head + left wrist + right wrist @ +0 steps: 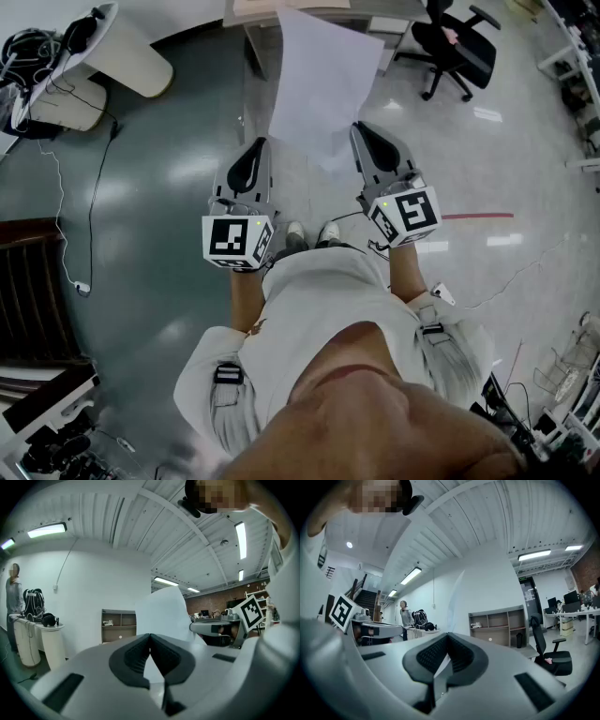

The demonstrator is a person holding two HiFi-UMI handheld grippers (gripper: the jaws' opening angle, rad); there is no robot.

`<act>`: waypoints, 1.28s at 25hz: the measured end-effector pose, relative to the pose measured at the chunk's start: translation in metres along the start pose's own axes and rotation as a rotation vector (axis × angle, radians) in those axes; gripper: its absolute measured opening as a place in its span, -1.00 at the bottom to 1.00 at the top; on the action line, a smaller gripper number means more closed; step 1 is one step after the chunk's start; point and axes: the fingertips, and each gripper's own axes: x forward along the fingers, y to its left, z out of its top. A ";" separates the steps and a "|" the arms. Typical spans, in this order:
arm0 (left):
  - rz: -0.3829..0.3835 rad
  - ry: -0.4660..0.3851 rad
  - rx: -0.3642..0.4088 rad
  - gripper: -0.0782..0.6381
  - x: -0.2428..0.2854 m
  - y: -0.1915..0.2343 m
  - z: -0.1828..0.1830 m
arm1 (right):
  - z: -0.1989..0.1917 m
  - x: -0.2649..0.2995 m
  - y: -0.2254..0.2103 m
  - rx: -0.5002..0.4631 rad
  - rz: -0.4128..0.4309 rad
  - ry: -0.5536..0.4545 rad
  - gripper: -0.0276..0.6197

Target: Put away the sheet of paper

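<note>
**Sheet of paper held in mid-air by its near edge**
Fingers of my left gripper and right gripper are closed on it, above the floor. Risk: pulling my hands apart could tear it, and an uneven grip could let it slip.

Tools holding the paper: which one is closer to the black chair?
The right tool. The black chair stands on its side of the sheet of paper; the left tool grips the opposite side.

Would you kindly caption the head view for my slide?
Left claw and right claw together grip a white sheet of paper.
</note>
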 end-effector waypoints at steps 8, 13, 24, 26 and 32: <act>0.021 0.017 0.001 -0.73 0.004 -0.012 -0.008 | 0.001 -0.011 -0.011 0.001 0.006 -0.013 -0.85; 0.023 0.019 0.012 -0.72 0.019 -0.012 -0.007 | 0.001 -0.006 -0.024 -0.006 0.004 0.001 -0.85; -0.019 0.003 0.020 -0.72 0.070 0.022 -0.009 | -0.004 0.045 -0.044 -0.040 -0.025 0.031 -0.85; -0.029 0.004 0.017 -0.72 0.081 0.032 -0.011 | -0.006 0.058 -0.048 -0.043 -0.035 0.039 -0.85; -0.054 0.024 0.016 -0.72 0.112 0.073 -0.020 | -0.012 0.105 -0.055 -0.048 -0.072 0.069 -0.85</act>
